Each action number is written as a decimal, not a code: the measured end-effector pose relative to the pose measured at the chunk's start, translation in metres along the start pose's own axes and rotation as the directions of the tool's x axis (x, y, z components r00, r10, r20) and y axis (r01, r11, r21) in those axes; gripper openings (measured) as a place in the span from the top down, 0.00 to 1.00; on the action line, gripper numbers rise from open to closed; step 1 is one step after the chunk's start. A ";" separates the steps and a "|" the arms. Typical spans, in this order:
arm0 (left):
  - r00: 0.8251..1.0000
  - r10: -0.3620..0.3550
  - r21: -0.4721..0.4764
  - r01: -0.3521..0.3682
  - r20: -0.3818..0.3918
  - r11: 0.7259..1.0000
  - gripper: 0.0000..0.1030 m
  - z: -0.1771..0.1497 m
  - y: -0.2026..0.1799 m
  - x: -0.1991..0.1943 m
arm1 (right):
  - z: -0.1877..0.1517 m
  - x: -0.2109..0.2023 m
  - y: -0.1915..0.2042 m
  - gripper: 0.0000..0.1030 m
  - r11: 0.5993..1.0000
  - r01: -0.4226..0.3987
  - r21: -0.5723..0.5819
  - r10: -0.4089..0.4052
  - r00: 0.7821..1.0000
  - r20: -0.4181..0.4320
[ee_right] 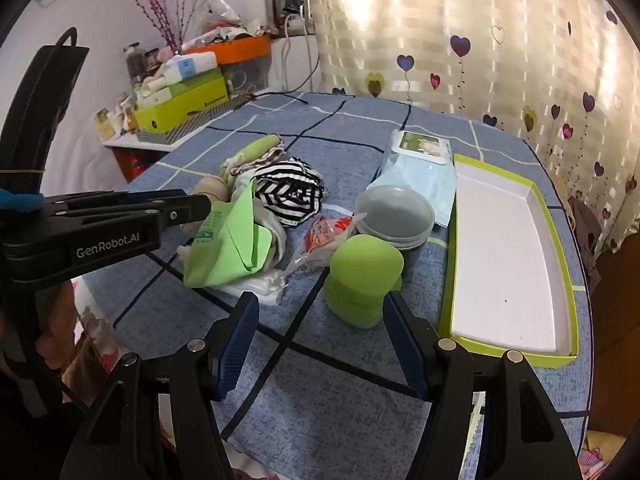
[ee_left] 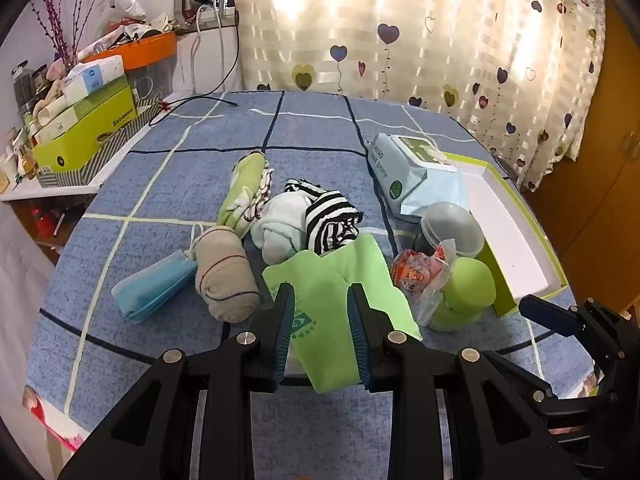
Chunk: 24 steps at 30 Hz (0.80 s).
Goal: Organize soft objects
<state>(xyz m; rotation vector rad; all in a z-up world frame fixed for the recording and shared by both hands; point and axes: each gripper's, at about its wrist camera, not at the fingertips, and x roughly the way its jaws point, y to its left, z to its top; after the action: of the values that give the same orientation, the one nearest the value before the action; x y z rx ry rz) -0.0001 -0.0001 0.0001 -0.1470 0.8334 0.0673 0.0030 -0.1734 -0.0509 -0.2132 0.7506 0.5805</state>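
Observation:
A pile of soft things lies on the blue checked cloth: a folded green bag (ee_left: pixel 328 304) (ee_right: pixel 228 248), a striped black-and-white cloth (ee_left: pixel 330 218) (ee_right: pixel 290 194), a white cloth (ee_left: pixel 282 220), a beige rolled sock (ee_left: pixel 224 276), blue face masks (ee_left: pixel 154 286) and a green towel roll (ee_left: pixel 244 192). My left gripper (ee_left: pixel 320 304) is open, its fingers on either side of the green bag. My right gripper (ee_right: pixel 320 316) is open above the cloth, near a green squishy toy (ee_right: pixel 362 280). A white tray with green rim (ee_right: pixel 508 264) (ee_left: pixel 516 240) sits at the right.
A wet-wipes pack (ee_right: pixel 420 164) and a grey lidded bowl (ee_right: pixel 394 216) lie beside the tray, with a red-printed plastic packet (ee_right: pixel 328 232). A side shelf with green boxes (ee_left: pixel 84 128) stands at the left. Heart-patterned curtains (ee_left: pixel 440 40) hang behind.

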 end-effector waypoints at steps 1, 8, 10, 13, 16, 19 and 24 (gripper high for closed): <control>1.000 0.001 0.001 -0.001 0.000 1.000 0.72 0.000 0.000 0.000 | 0.000 0.000 0.000 0.37 1.000 0.000 0.002 0.000 1.000 -0.001; 1.000 0.004 -0.002 -0.004 -0.009 1.000 0.72 -0.001 -0.002 0.001 | 0.000 0.001 0.000 0.37 1.000 -0.003 0.000 0.003 1.000 0.004; 1.000 0.001 0.000 -0.001 -0.009 1.000 0.72 -0.003 -0.001 0.001 | 0.000 0.001 0.000 0.37 1.000 -0.003 0.001 0.003 1.000 0.004; 1.000 0.003 -0.002 -0.004 -0.010 1.000 0.72 -0.004 0.003 0.002 | 0.000 0.000 -0.001 0.37 1.000 -0.002 0.002 0.002 1.000 0.004; 1.000 0.008 -0.002 -0.008 -0.017 1.000 0.72 -0.003 0.001 0.003 | -0.001 -0.001 -0.002 0.37 1.000 -0.007 0.002 0.007 1.000 0.004; 1.000 0.008 -0.001 -0.008 -0.019 1.000 0.72 -0.004 0.001 0.002 | -0.001 -0.002 -0.002 0.37 1.000 -0.010 0.003 0.010 1.000 0.004; 1.000 0.015 0.001 -0.015 -0.014 1.000 0.72 -0.004 -0.001 0.001 | 0.000 0.002 0.000 0.37 1.000 -0.013 0.002 0.013 1.000 0.002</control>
<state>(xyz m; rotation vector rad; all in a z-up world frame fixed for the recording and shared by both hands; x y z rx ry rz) -0.0022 -0.0013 -0.0034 -0.1401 0.8483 0.0801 0.0038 -0.1725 -0.0524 -0.2055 0.7508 0.5923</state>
